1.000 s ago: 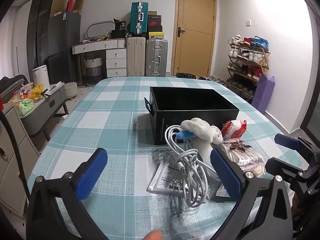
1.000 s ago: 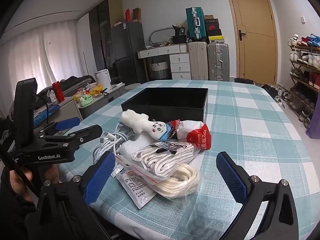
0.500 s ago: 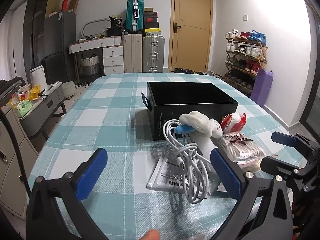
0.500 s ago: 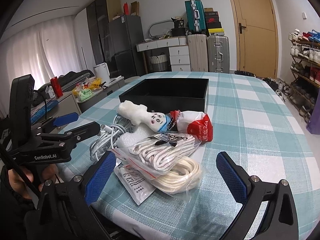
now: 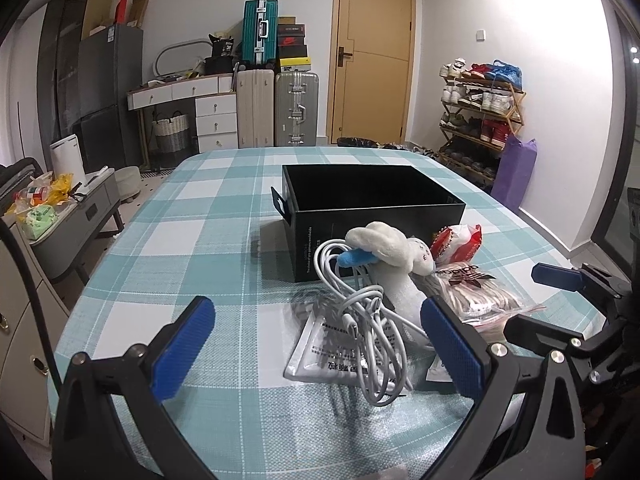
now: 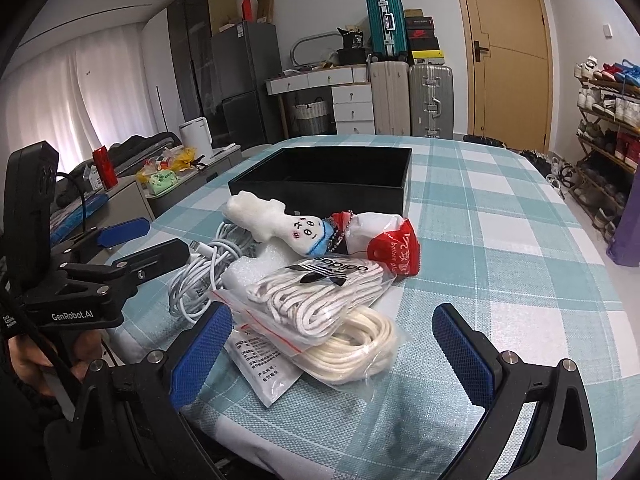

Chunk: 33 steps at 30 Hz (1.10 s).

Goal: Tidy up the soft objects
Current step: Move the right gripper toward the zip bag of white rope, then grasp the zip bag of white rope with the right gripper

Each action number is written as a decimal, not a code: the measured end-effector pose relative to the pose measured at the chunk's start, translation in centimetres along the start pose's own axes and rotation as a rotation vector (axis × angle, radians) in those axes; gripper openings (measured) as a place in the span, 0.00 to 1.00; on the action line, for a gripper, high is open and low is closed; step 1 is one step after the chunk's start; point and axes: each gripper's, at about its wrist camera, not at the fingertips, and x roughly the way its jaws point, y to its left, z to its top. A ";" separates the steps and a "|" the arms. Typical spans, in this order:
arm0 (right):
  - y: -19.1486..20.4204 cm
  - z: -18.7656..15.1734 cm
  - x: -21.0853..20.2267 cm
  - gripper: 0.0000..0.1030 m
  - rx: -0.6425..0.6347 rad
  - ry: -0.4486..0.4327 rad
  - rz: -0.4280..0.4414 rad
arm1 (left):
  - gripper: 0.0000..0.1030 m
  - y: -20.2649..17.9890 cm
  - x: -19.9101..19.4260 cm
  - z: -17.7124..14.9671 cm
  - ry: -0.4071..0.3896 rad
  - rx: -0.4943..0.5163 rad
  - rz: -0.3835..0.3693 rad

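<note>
A pile of soft items lies in front of an open black box [image 5: 372, 200] [image 6: 320, 184] on the checked tablecloth. On top rests a white plush toy [image 5: 384, 244] [image 6: 276, 224]. Beside it are a coiled white cable [image 5: 360, 320] [image 6: 200, 272], a bag of white laces [image 5: 472, 292] [image 6: 320, 300], a cream rope coil [image 6: 356, 348], a red-and-white bag [image 5: 460, 240] [image 6: 392, 244] and a flat white sachet [image 5: 324, 352] [image 6: 260, 364]. My left gripper [image 5: 316, 312] [image 6: 148, 240] hangs open just short of the cable. My right gripper [image 6: 332, 320] [image 5: 536, 300] is open near the laces and rope, holding nothing.
The table [image 5: 200, 240] stretches bare to the left and behind the box. Its near edge [image 6: 320, 440] runs under my right gripper. A grey side cabinet [image 5: 80, 208] stands left of the table, a shoe rack [image 5: 480, 120] at the right wall. A hand [image 6: 24, 356] holds the left gripper.
Both grippers have drifted only slightly and stay open. The pile and the box have not moved.
</note>
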 end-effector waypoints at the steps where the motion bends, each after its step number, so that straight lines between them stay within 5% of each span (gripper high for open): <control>1: 0.1 0.0 0.0 0.99 -0.005 0.000 0.002 | 1.00 0.0 0.0 0.0 0.001 -0.001 -0.002; 33: 1.6 1.4 4.0 0.98 -0.025 0.077 -0.070 | 1.00 1.8 0.5 0.1 0.023 -0.043 0.023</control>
